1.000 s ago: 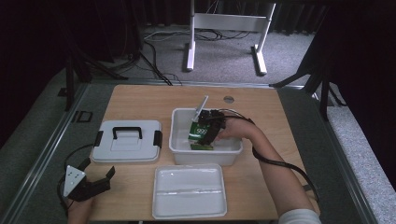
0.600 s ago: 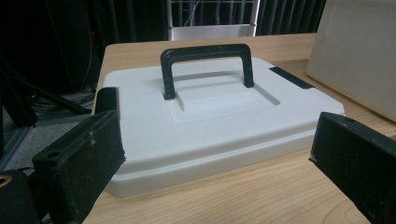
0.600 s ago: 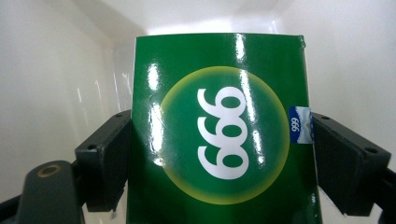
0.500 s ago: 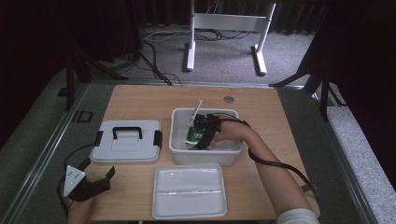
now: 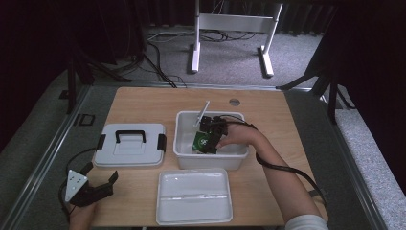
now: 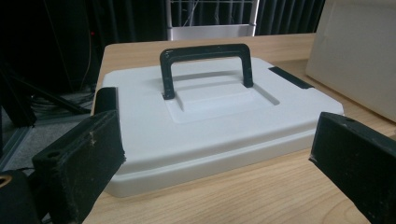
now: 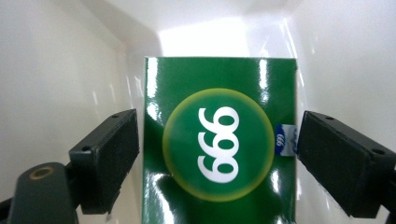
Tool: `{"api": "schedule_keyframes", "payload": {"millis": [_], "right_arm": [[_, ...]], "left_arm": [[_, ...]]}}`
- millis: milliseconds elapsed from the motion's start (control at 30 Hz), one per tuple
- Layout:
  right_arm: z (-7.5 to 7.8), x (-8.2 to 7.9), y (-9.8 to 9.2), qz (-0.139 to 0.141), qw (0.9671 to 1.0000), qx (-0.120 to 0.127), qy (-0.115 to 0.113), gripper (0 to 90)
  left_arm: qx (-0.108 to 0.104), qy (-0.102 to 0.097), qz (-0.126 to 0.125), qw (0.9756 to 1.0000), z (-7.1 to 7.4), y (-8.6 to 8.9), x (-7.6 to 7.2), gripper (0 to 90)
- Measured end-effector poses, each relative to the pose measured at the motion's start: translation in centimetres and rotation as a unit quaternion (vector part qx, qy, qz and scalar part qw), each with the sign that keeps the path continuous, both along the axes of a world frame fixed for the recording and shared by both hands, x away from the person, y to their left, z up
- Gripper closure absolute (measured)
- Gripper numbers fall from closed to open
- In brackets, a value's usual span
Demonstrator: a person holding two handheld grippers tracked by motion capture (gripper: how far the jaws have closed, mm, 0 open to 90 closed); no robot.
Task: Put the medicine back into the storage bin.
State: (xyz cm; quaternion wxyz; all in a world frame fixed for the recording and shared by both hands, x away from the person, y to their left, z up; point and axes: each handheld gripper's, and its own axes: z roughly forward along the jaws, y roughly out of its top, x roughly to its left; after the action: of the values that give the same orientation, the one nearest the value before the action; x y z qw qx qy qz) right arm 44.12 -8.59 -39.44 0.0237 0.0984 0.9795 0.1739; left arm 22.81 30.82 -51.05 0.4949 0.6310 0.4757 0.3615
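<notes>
Green and glossy, the box (image 7: 219, 140) with the white "999" in a yellow-ringed circle stands inside the white bin (image 5: 184, 143), and in the right gripper view it sits squarely between the right claw's (image 7: 217, 158) two black jaws. Both jaws flank its side edges, the left one touching or nearly so, the right one just beside a small blue tab on the box's edge; whether they are actually clamped on the box I cannot tell. The box's long axis runs away from the claw, toward the bin's far wall. From the high view, the right claw (image 5: 210, 136) reaches down into the bin with the box leaning against the near-left part of it. The left claw (image 5: 91, 191) rests well apart at the counter's (image 5: 268, 191) near-left corner, jaws spread wide and empty, facing the grey lid with the black handle (image 6: 205, 65). So the right hand is the one placed to act on the box.
</notes>
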Motion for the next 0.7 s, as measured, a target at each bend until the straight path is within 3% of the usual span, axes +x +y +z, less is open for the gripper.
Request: {"api": "schedule_keyframes", "payload": {"millis": [400, 700], "right_arm": [[3.4, -1.5, -2.0, -0.013, 0.9991, 0.030, -0.029, 14.0], [5.6, -4.0, -3.5, 0.006, 0.9964, 0.069, -0.049, 15.6]], "left_arm": [[0.000, 0.001, 0.000, 1.0000, 0.0, 0.0, 0.0, 2.3], [0.000, 0.001, 0.001, 1.0000, 0.0, 0.0, 0.0, 2.3]]}}
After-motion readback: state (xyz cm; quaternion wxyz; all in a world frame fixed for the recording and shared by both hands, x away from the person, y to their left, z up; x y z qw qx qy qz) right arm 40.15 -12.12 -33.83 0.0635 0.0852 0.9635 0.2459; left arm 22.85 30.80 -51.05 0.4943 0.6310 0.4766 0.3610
